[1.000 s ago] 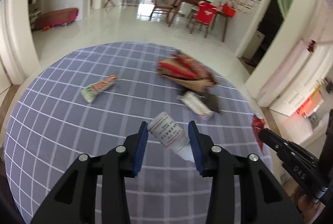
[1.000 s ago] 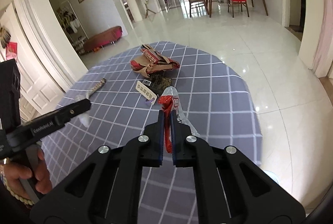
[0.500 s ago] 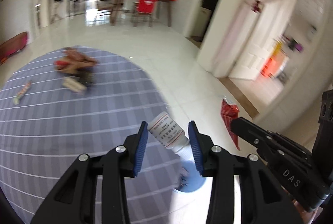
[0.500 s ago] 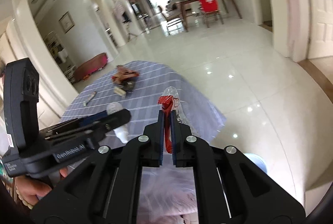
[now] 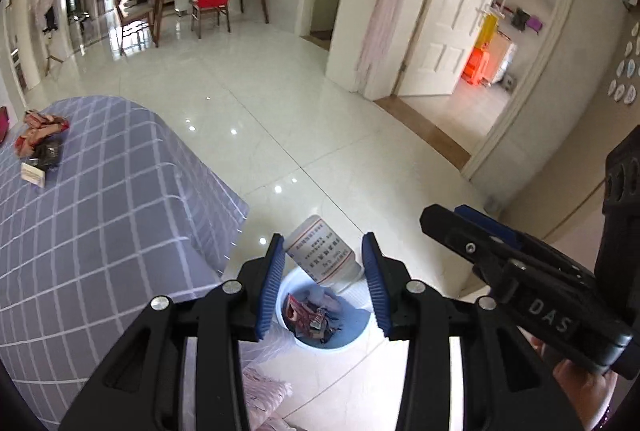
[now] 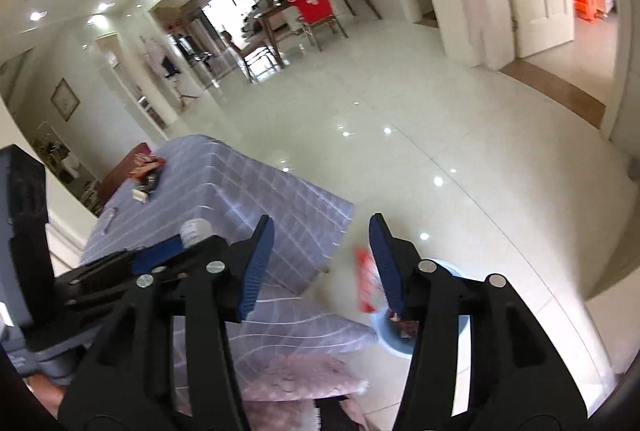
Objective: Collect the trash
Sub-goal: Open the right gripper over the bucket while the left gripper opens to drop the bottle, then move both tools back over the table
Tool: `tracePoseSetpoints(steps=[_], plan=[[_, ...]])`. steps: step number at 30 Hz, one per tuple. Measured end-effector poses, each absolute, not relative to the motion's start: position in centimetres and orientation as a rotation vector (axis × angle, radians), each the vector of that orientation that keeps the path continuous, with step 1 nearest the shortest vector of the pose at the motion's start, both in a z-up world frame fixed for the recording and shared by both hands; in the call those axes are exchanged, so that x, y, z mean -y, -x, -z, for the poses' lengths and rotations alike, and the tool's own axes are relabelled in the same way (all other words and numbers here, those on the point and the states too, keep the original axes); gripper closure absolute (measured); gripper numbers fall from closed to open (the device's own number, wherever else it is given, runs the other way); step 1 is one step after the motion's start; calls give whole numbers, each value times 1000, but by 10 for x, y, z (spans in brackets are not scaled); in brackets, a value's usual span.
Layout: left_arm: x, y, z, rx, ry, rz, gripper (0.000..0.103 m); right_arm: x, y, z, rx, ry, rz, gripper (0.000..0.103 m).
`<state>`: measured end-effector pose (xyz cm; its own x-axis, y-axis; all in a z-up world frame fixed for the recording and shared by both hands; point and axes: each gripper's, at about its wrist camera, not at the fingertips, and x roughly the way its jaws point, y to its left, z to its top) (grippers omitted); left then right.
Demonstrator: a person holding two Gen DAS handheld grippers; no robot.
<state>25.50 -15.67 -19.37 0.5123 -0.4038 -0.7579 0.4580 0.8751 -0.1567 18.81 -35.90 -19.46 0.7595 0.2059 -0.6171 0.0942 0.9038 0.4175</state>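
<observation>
Left gripper (image 5: 323,285) pinched a white labelled bottle (image 5: 320,255) between its blue pads, bottle tilted, bottom centre of the left wrist view. Hung directly over a white bin (image 5: 280,305) on the floor tiles, blue liner inside, red and dark wrappers (image 5: 310,319) already lying in it.

Right gripper (image 6: 321,263) spread, jaws just opened; red wrapper (image 6: 363,281) blurred in the gap beside the right pad, not pressed by either pad. Bin (image 6: 390,341) seen partly below it in the right wrist view, lower right of centre, mostly hidden by the gripper finger.

Worktop (image 5: 100,215) with grey checked cloth at left of the left wrist view; remaining trash pile (image 5: 40,141) near its far edge, middle left of frame, with a small white packet (image 5: 34,174) just beside it. Right gripper body also visible at lower right of the left wrist view, held in a hand (image 5: 580,391).
</observation>
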Motion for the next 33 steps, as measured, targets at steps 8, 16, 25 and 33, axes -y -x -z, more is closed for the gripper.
tracePoseSetpoints(steps=[8, 16, 25, 33], plan=[[182, -250, 208, -920, -111, 538, 64, 375, -172, 203, -709, -466, -37, 52], [202, -258, 220, -943, -133, 565, 64, 394, -156, 207, -677, -462, 20, 47], [229, -271, 233, -973, -139, 606, 64, 416, -152, 208, -643, -492, 96, 45], [242, -286, 238, -1007, -126, 592, 24, 431, -147, 204, -631, -522, 144, 44]])
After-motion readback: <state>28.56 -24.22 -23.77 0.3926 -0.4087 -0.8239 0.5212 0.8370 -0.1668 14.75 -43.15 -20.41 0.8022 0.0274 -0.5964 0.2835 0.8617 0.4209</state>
